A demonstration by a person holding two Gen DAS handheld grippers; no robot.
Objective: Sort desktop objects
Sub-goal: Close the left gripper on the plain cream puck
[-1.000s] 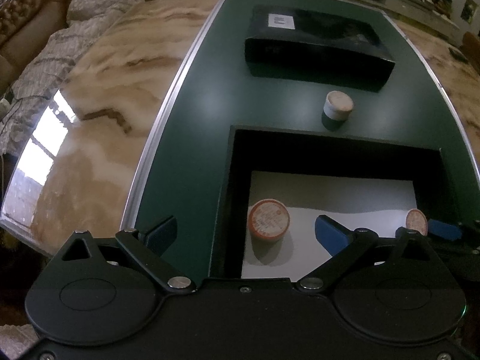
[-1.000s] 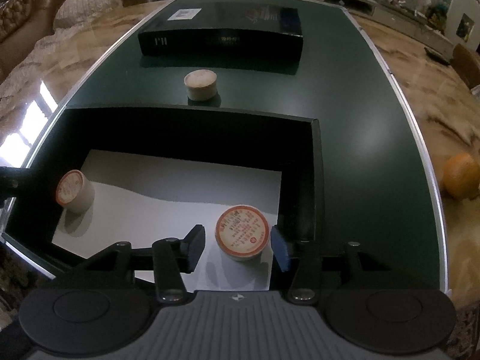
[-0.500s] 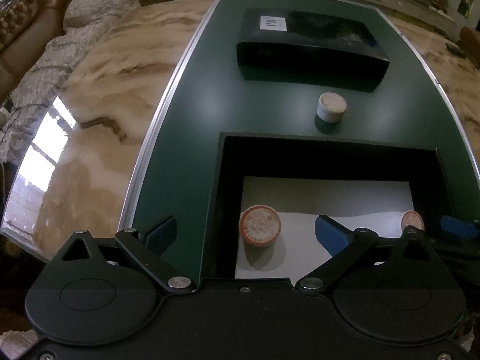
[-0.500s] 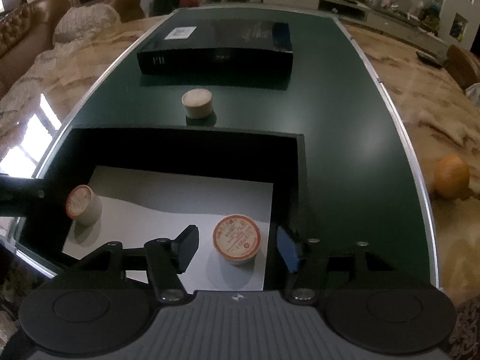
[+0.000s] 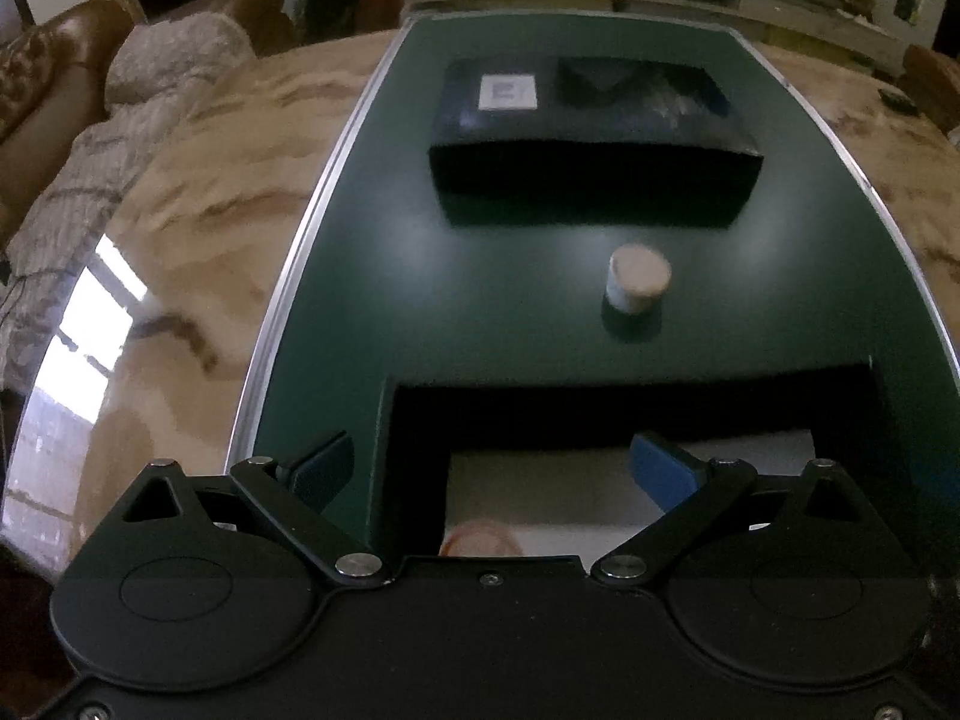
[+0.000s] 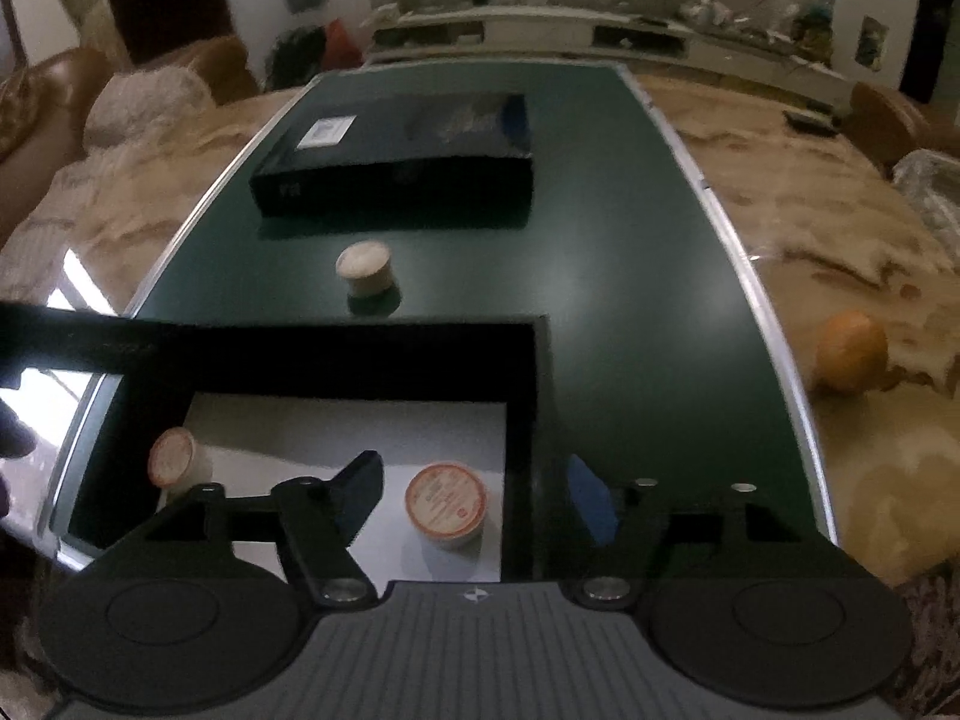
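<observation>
An open black box (image 6: 528,396) with a white floor sits on the green mat. Two small cups with orange printed lids stand inside it, one at the left (image 6: 173,457) and one at the right (image 6: 446,503). A third cup with a plain tan lid (image 6: 365,269) stands on the mat beyond the box; it also shows in the left wrist view (image 5: 638,278). My right gripper (image 6: 477,495) is open above the right cup, holding nothing. My left gripper (image 5: 495,474) is open and empty above the box's near left edge (image 5: 384,462). One orange lid (image 5: 480,540) peeks out under it.
A closed black box (image 6: 402,162) with a white label lies at the far end of the green mat (image 6: 630,300); it also shows in the left wrist view (image 5: 594,144). An orange (image 6: 852,351) lies on the marble table (image 6: 810,228) to the right. A sofa is at the far left.
Both grippers have pulled back and risen, and the views tilt up toward the room. The cups in the box have slid toward the bottom of both views. Nothing was taken hold of.
</observation>
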